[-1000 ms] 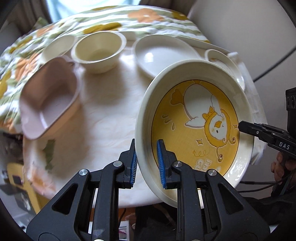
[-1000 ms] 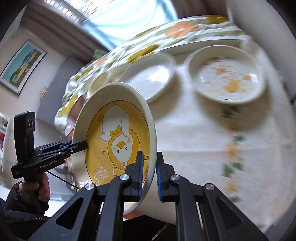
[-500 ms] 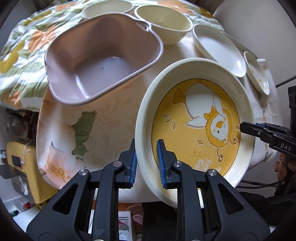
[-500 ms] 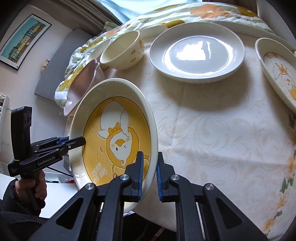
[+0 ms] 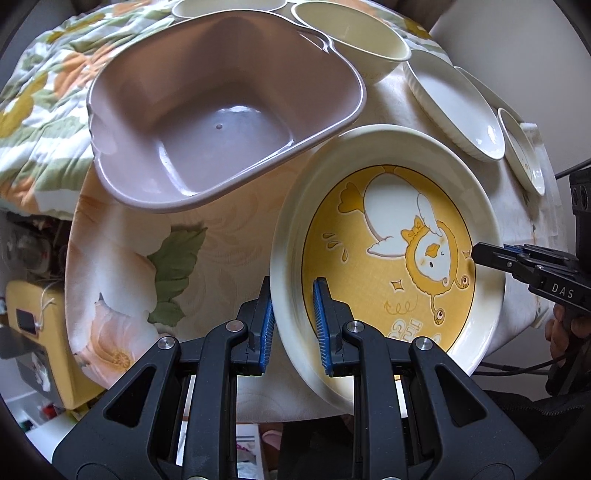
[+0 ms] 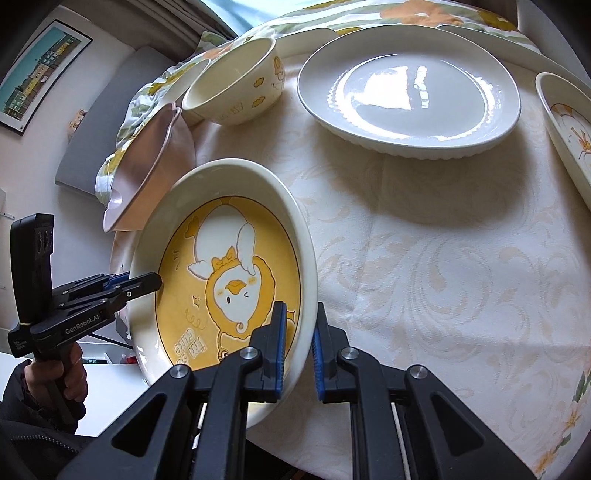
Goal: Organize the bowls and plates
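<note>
Two-handed carry of the yellow duck plate [image 5: 388,258]: each gripper clamps an opposite stretch of rim, which keeps a wide, heavy dish level enough that neither pinch has to resist its whole weight

Left gripper [image 5: 291,328]: jaws narrow, blue pads pressed either side of the rim wall, one pad outside, one inside the well. Plate extends ahead and to the right of these jaws. Right gripper [image 6: 298,345]: same narrow clamp on the far rim; plate extends ahead and left of its jaws. Each view shows the other gripper's tip biting the opposite edge

Plate is tilted, off the tablecloth [image 6: 424,258], hanging partly past the table edge

Ahead and left of the left jaws, just beside the plate: pink basin [image 5: 221,110], empty, rim near the plate's far edge — likely the collecting vessel. Beyond it, cream bowl [image 5: 351,33]. Ahead and right of the right jaws: white plate [image 6: 406,85], and a second duck plate [image 6: 569,125] at the frame edge

Judgement: transfer step, plate not yet set down; destination either basin or a stack, cannot tell which
</note>
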Available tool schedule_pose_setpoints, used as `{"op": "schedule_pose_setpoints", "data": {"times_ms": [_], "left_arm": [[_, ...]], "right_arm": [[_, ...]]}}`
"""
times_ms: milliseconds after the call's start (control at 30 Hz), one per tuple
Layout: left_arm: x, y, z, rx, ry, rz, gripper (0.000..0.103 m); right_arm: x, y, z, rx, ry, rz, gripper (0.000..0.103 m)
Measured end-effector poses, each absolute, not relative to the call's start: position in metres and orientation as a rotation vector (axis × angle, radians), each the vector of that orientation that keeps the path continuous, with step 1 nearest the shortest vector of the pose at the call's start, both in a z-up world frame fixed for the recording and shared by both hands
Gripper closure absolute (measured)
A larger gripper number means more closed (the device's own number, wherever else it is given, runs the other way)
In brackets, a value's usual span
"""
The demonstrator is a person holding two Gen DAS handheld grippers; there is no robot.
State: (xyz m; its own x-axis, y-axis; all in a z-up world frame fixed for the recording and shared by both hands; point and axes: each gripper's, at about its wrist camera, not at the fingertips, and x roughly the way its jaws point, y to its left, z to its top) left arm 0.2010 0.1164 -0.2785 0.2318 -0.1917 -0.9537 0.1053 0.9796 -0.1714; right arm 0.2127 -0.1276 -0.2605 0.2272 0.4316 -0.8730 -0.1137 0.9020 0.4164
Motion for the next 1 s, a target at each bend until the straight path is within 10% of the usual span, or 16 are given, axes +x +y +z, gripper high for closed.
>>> {"op": "schedule_pose_setpoints", "data": {"times_ms": [333,533,633,1000], "left_arm": [[0.198,0.108,-0.273,-0.066,1.304,-0.197,0.080],[0.194,0.103,-0.268,-0.033,1.258,-0.171,0.030],[0.192,0.101,-0.269,-0.038,1.254,-0.174,0.030],[0.168,0.080,-0.219,-0.006,1.146,-0.123,0.030]], "right_arm": [[0.210,-0.126,-0.260,0.292,1.280,0.359,0.089],[0.207,-0.125,-0.259,0.306,1.264,0.364,0.077],[0.206,-0.120,-0.259,0.291,1.266,0.376,0.048],[0.185,-0.140,-0.212,0.244,1.138,0.427,0.046]]}}
